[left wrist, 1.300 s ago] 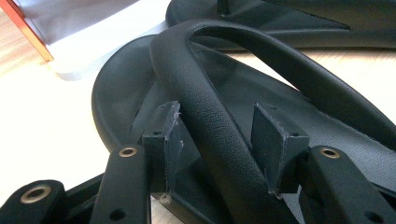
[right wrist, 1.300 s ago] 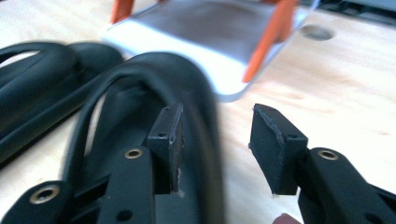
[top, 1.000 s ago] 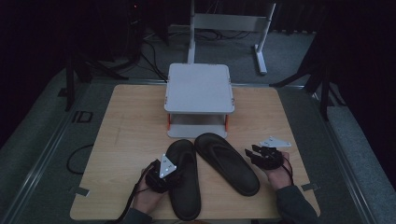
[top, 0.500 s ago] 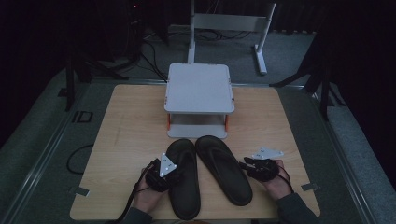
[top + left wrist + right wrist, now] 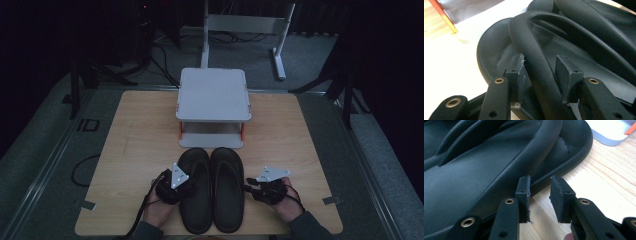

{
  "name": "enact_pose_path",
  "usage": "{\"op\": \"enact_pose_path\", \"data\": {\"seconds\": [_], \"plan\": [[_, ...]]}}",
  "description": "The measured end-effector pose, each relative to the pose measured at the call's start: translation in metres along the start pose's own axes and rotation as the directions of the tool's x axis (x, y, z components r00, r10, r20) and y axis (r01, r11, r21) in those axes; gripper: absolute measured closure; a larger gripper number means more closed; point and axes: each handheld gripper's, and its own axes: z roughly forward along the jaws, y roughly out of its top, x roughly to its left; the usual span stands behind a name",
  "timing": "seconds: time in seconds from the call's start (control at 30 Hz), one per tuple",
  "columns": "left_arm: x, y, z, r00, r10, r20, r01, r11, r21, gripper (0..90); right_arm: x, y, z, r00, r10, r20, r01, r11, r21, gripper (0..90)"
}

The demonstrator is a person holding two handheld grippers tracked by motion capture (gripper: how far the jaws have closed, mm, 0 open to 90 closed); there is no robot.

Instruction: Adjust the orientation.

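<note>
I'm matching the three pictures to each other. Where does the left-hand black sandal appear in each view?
High view: the left sandal lies low centre, beside its twin, with the left tool at its left edge.
Left gripper view: it spans the middle and right, its strap running between the jaws.
Right gripper view: far upper left, behind the right sandal.
Shared landmark: the grey stand with orange posts.

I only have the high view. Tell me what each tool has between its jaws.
Observer: The left tool straddles the left sandal's strap. Its jaws have just been closing, and a slight gap shows at one pad.
Operator: Now report the right one.
Observer: The right tool has just been closing too, but nothing is between its jaws. It sits over the wooden table, just beside the right sandal.
</note>
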Motion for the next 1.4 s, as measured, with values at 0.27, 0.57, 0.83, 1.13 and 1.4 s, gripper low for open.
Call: {"op": "enact_pose_path", "data": {"seconds": [0.27,0.57,0.83,1.13,1.4], "plan": [[-0.002,0.004,-0.006,1.0,-0.001,-0.006,0.001,0.9998,-0.021,55.6,0.001,0.0,0.0,1.0,0.005,-0.005,-0.005,1.0,-0.004,70.1],[-0.029,0.021,-0.023,0.9996,0.001,0.027,0.0,0.9992,-0.041,49.6,0.005,0.001,0.002,0.9998,-0.004,-0.019,0.004,1.0,-0.007,70.3],[-0.036,0.016,-0.023,0.9986,-0.037,0.037,0.037,0.9993,-0.01,39.3,0.017,0.006,0.009,0.9974,-0.039,-0.061,0.038,0.999,-0.009,69.3],[-0.041,0.003,-0.022,0.9978,-0.066,-0.008,0.066,0.997,0.04,36.0,0.033,0.016,0.019,0.9937,-0.077,-0.082,0.076,0.997,-0.012,68.5],[-0.049,-0.005,-0.014,0.9985,-0.028,-0.048,0.033,0.9941,0.104,46.7,0.038,0.02,0.022,0.9932,-0.078,-0.086,0.077,0.997,-0.02,68.3]]}}
